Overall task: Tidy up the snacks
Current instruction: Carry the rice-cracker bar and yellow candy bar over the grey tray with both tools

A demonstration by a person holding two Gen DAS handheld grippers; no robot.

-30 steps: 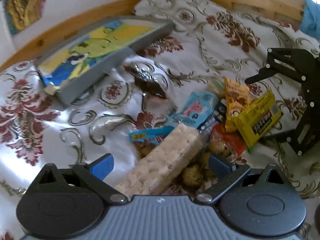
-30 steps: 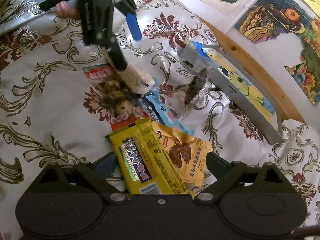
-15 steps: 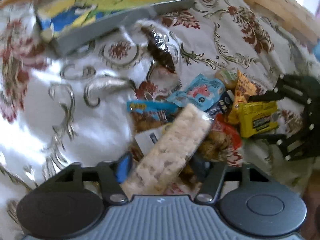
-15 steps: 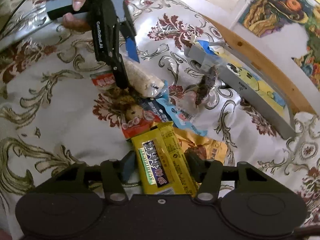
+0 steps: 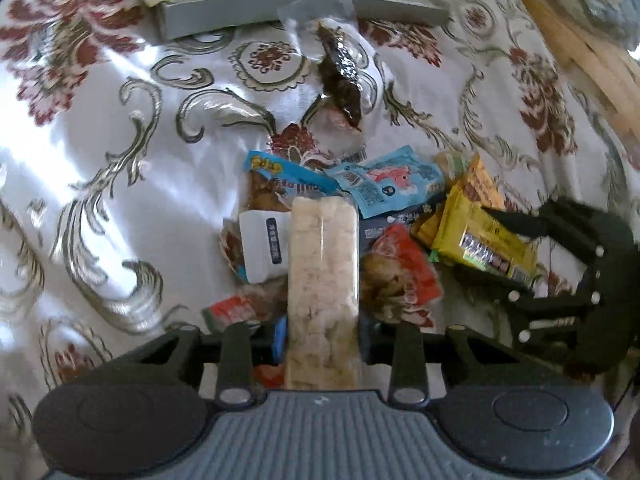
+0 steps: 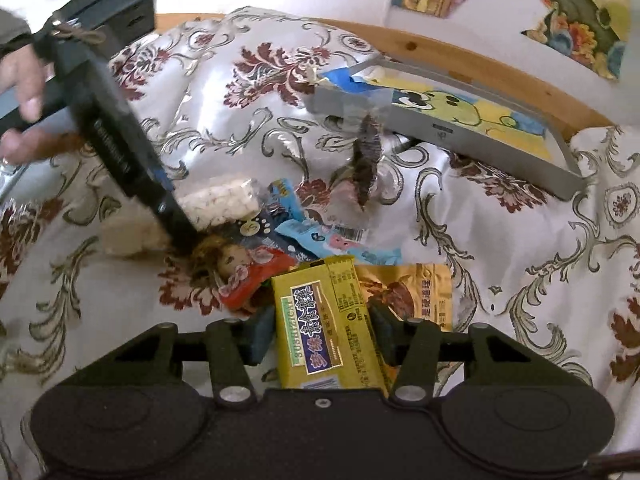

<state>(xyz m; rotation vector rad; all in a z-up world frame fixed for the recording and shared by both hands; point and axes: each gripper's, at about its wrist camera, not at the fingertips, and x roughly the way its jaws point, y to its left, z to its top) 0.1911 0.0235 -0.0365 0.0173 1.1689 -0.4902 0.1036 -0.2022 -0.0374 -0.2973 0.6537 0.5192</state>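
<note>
Left wrist view: the left gripper [image 5: 322, 340], jaws just closing, clamps a clear-wrapped pale rice bar [image 5: 323, 280] at lower centre. Right wrist view: the right gripper [image 6: 320, 334], jaws narrowed, pinches a yellow packet [image 6: 326, 328] printed "SUSHIZIGNI", lower centre.

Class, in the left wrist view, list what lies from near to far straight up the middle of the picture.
left gripper → puffed rice bar → light blue snack packet → dark snack in clear wrapper → grey tray

Left gripper [image 5: 322, 338] and right gripper [image 6: 320, 338]: jaws just closed, gripping.
</note>
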